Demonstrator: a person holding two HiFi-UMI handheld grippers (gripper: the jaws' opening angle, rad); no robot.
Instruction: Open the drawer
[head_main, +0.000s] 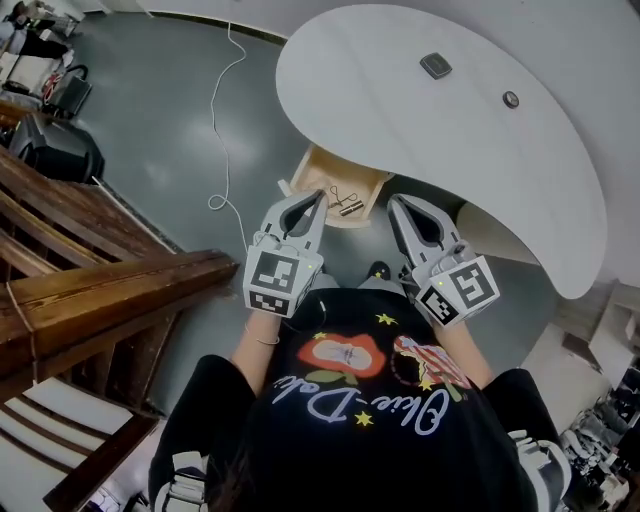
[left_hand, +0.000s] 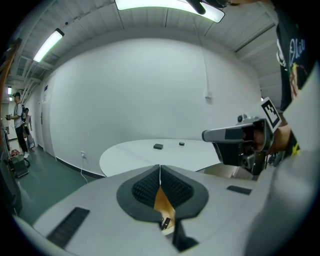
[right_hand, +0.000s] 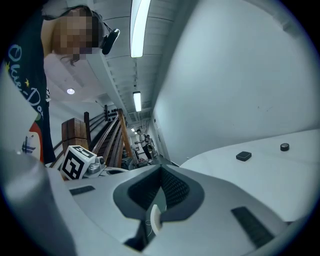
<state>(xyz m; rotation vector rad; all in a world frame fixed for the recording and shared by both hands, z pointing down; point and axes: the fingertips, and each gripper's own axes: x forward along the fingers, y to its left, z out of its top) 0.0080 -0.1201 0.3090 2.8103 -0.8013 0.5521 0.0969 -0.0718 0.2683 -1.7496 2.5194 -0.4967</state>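
Two tongs are up in front of your chest in the head view. Your left tongs (head_main: 319, 197) are shut with nothing in them. Your right tongs (head_main: 394, 204) are just beside them at 3 o'clock, shut and empty too. The drawer (head_main: 322, 170) is at 12 o'clock from the tips. It is made of wood, it is pulled out from under the white table (head_main: 380, 110), and no tongs touch it. A small clip (head_main: 346, 203) lies inside it. A dark square thing (head_main: 435, 66) and a little round thing (head_main: 511, 99) sit on the table top, up at 1 o'clock. A thin cable (head_main: 224, 120) runs over the floor at 11 o'clock, and a wooden rail (head_main: 110, 290) is at 9 o'clock.

Next comes the left gripper view. The black pads of the left tongs (left_hand: 160, 172) are pressed together. Under them, at 6 o'clock, you can see a bit of the drawer (left_hand: 162, 201) and the clip (left_hand: 166, 223). The table (left_hand: 145, 156) is behind the tips, and the right tongs (left_hand: 227, 135) poke in at 3 o'clock.

Last is the right gripper view. The right tongs (right_hand: 161, 172) are closed, pad on pad. The marker cube (right_hand: 75, 162) of your left tongs is at 9 o'clock, and the table (right_hand: 260, 175) with its square thing (right_hand: 243, 156) is at 3 o'clock
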